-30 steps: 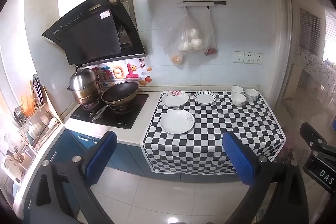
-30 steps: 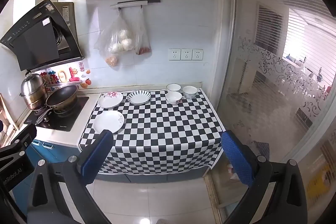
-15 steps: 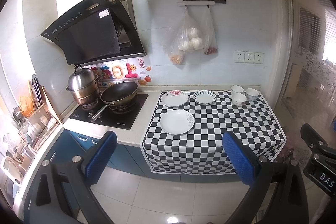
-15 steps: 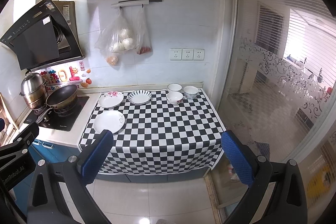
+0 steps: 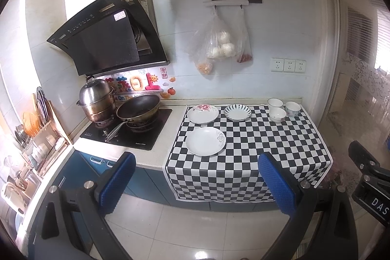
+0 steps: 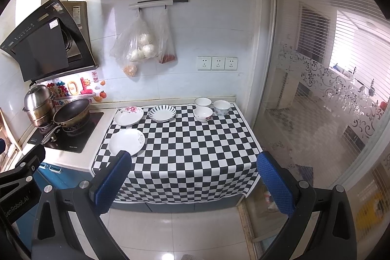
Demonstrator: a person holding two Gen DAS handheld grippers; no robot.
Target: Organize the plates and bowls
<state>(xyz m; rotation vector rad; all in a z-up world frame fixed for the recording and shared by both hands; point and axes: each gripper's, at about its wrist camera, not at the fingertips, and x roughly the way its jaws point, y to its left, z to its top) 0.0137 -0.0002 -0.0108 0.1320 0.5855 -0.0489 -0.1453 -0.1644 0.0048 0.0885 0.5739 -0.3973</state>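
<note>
Three plates lie on the checkered cloth (image 5: 256, 152): a large white plate (image 5: 205, 141) in front, a pink-flowered plate (image 5: 202, 113) and a blue-striped plate (image 5: 237, 112) behind it. Three small bowls (image 5: 277, 114) stand close together at the back right. In the right wrist view they show as the white plate (image 6: 126, 141), flowered plate (image 6: 129, 115), striped plate (image 6: 162, 112) and bowls (image 6: 203, 113). My left gripper (image 5: 196, 182) and right gripper (image 6: 192, 183) are both open and empty, held well back from the counter above the floor.
A stove (image 5: 129, 130) with a wok (image 5: 138, 110) and a steel pot (image 5: 97, 100) sits left of the cloth. A dish rack (image 5: 36, 138) stands at far left. Plastic bags (image 5: 219, 45) hang on the wall. A glass partition (image 6: 329, 113) runs along the right.
Both views have shifted very slightly; the counter sits a touch nearer. The plates and bowls have not moved, and both grippers stay open.
</note>
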